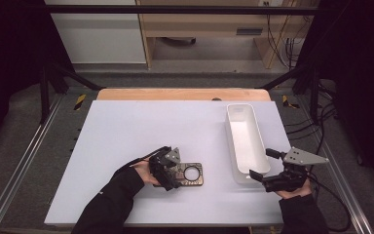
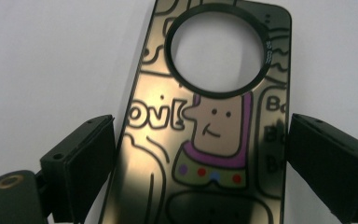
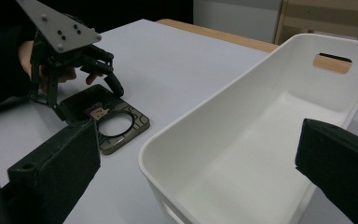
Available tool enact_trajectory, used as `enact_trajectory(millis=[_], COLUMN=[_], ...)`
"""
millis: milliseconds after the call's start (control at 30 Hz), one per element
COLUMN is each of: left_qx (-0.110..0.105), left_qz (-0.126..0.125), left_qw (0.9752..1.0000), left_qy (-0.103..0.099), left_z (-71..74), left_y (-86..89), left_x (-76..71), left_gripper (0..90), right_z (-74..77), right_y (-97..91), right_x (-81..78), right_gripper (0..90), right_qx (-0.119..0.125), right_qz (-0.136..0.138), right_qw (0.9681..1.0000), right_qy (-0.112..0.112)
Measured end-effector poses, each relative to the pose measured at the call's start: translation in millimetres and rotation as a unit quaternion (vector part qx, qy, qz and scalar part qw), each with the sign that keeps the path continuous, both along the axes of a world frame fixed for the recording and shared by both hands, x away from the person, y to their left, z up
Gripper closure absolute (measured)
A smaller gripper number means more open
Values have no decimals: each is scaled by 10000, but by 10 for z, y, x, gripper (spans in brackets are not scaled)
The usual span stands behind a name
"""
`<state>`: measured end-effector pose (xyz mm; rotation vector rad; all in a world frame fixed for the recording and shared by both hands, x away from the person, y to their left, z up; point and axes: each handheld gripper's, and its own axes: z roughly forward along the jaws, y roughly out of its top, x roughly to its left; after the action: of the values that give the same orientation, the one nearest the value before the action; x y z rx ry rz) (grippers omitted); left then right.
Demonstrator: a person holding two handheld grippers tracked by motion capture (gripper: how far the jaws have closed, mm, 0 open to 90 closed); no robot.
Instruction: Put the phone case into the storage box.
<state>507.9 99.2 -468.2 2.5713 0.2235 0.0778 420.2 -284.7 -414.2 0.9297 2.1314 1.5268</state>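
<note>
High view: left gripper (image 1: 173, 176) straddles phone case (image 1: 191, 174) flat on worktop (image 1: 126, 131), jaws apart, possibly touching its edges. Right gripper (image 1: 262, 165) at 3 o'clock, jaws apart around white bin (image 1: 246, 141) end.

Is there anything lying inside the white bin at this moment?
No: in the right gripper view the white bin shows a bare floor and walls, while the phone case lies on the table beside it.

The phone case (image 2: 205, 135) looks glossy, its printed surface mirror-smooth like polished plastic, while the white bin (image 1: 246, 141) is smooth satin plastic, the bench (image 1: 141, 131) matt, and the gripper fingers (image 2: 81, 168) dull black
</note>
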Motion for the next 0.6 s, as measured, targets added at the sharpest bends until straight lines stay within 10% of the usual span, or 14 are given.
enact_trajectory(millis=[600], left_qx=[406], left_qz=[-36], left_qw=[9991], left_qy=[70], left_z=[16], left_y=[-123], left_x=[35], left_gripper=[119], right_z=[8], right_y=[1], right_x=[-4], right_gripper=[3], right_qx=[17], right_qz=[26], right_qw=[10000], right_qy=[-20])
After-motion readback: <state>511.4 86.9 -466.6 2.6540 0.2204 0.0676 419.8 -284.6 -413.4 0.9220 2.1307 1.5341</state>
